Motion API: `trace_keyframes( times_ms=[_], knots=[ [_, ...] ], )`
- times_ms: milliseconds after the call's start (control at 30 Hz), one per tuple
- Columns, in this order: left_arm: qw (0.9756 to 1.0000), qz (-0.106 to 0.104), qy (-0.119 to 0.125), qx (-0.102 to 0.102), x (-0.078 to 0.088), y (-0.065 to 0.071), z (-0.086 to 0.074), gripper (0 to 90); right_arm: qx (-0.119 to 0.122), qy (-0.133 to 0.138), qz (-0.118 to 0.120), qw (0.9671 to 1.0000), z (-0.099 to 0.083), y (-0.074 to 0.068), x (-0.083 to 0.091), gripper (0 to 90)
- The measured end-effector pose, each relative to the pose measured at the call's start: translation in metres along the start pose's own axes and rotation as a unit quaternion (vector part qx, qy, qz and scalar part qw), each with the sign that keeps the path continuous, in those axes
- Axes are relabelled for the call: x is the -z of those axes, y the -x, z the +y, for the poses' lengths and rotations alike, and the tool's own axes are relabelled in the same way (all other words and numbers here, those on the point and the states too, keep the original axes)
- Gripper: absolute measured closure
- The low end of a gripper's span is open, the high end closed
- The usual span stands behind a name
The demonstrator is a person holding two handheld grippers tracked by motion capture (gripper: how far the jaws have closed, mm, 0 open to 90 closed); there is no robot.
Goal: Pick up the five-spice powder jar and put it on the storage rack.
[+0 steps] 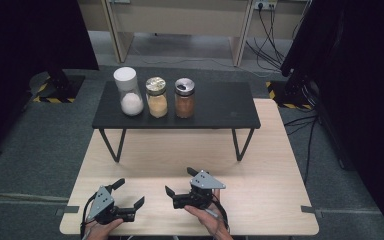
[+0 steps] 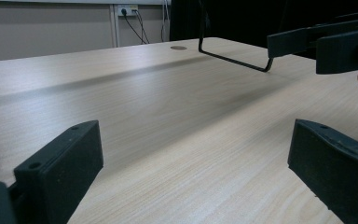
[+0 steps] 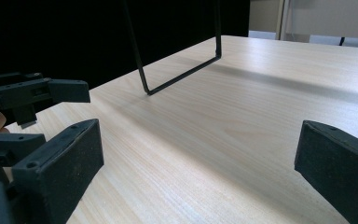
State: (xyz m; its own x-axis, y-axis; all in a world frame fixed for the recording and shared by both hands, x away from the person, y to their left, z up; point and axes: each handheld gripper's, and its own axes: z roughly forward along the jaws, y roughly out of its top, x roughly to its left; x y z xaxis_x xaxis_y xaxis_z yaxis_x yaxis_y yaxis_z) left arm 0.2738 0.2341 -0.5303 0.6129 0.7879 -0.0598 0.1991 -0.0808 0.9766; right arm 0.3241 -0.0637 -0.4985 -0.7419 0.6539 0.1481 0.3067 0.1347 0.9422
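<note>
We see our left gripper (image 1: 128,192) low over the wooden bench (image 1: 260,200), jaws wide apart and empty. Just beside it, our right gripper (image 1: 180,181) is equally spread, holding nothing. On the black shelf (image 1: 220,107) beyond stand three jars (image 1: 157,97) in a row.

The high view is looking down and forward over my whole table (image 1: 260,165) from behind me. My two gripper cams are sitting way low, nearly skimming the wood, each peeking out between its own jaws. They're aiming across each other, so both are catching the same tabletop plus a leg of the black shelf (image 2: 233,59).
</note>
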Motion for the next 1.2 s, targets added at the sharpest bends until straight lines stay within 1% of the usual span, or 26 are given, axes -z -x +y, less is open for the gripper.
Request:
trace_keyframes(
  times_ms=[400,1200],
  knots=[
    [1.0000,0.000,0.000,0.001,0.0001,-0.0002,0.0000,2.5,-0.001,-0.011,0.000,0.9999,-0.0081,-0.0011,-0.0003,1.3],
    [1.0000,0.000,-0.001,0.002,-0.0002,-0.0002,0.0001,2.5,-0.006,-0.012,-0.001,0.9999,-0.0093,0.0004,-0.0002,1.3]
  ],
)
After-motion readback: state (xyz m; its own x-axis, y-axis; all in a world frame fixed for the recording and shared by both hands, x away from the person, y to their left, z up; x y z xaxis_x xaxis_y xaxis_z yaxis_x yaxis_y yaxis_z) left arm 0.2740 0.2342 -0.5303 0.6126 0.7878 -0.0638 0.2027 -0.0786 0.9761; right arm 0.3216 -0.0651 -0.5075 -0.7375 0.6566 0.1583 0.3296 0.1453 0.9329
